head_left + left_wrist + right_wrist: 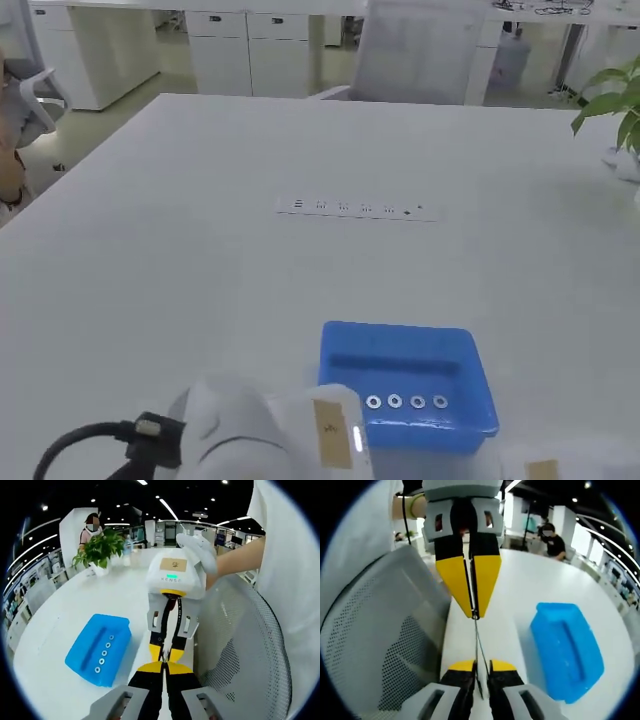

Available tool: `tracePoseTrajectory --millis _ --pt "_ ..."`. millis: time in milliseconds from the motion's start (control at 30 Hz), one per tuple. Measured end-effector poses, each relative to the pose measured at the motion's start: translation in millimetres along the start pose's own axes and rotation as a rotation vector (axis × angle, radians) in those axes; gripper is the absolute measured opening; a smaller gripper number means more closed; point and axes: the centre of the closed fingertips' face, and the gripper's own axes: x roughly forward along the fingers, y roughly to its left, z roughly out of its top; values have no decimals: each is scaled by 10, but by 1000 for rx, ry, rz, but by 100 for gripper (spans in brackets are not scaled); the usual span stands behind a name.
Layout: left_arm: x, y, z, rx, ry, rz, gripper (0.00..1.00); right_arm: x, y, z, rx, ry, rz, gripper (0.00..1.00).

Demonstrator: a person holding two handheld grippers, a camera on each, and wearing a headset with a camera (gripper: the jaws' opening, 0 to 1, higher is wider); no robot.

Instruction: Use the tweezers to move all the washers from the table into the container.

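Tweezers (477, 645) span the short gap between 2 facing tools, above the strip of white table (250, 160) that lies between the blue container (400, 355) and a grey mesh chair back (380, 630). In the right gripper view, the right gripper (482, 670) has its yellow-tipped jaws drawn in on one end of the thin metal tool. The left gripper (474, 612), pointing back at it, has its jaws pinched together on the other end.

Steel washers (394, 401) lie in a straight row on the container's near strip, touching its blue surface. 4 of them show in the head view and 5 in the left gripper view.

In the head view the left gripper's white body sits at the container's near left corner, trailing a black cable (80, 440). A flush power strip (355, 208) lies beyond the container. A potted plant (612, 100) stands farther off, beyond the container and to its right.
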Motion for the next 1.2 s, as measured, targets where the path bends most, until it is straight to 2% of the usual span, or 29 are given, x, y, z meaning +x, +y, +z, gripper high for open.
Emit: tracePoseTrajectory --millis 67,133,200,233,300,367,433,633,700,767,800,867,967,1033,1100,1200 --pt "27 -2 -111 20 40 -3 0 29 4 -13 17 1 4 7" --pt "64 -9 -206 21 61 -14 0 60 7 -22 49 -18 5 9" --pt "95 -7 -288 20 82 -23 0 85 22 -57 101 -25 9 17" --pt "115 -2 -339 26 97 -29 0 79 36 -105 133 -5 10 21" --pt "148 13 -421 42 131 -38 0 57 41 -132 142 -3 6 27" --pt "176 26 -478 49 152 -46 0 -27 73 -140 171 -24 -4 26" --pt "209 36 -550 53 184 -61 0 -131 87 -140 230 -62 -31 27" --pt "296 62 -667 48 251 -94 0 -526 69 -299 371 -115 -151 35" --pt "316 65 -691 40 271 -101 0 -636 63 -358 402 -116 -183 36" --pt "345 68 -727 28 297 -107 0 -775 58 -428 407 -104 -219 37" --pt "357 65 -745 21 308 -107 0 -870 45 -490 416 -80 -251 37" --pt "390 53 -759 14 325 -109 0 -996 46 -520 409 -69 -280 38" --pt "406 40 -790 1 357 -111 0 -1234 50 -504 417 -93 -327 39" --pt "405 43 -784 -4 356 -107 0 -1338 47 -491 418 -114 -350 39" --pt "410 39 -776 -12 359 -109 0 -1398 52 -487 426 -122 -360 39" --pt "409 32 -794 -9 371 -111 0 -1483 47 -410 442 -172 -387 40"
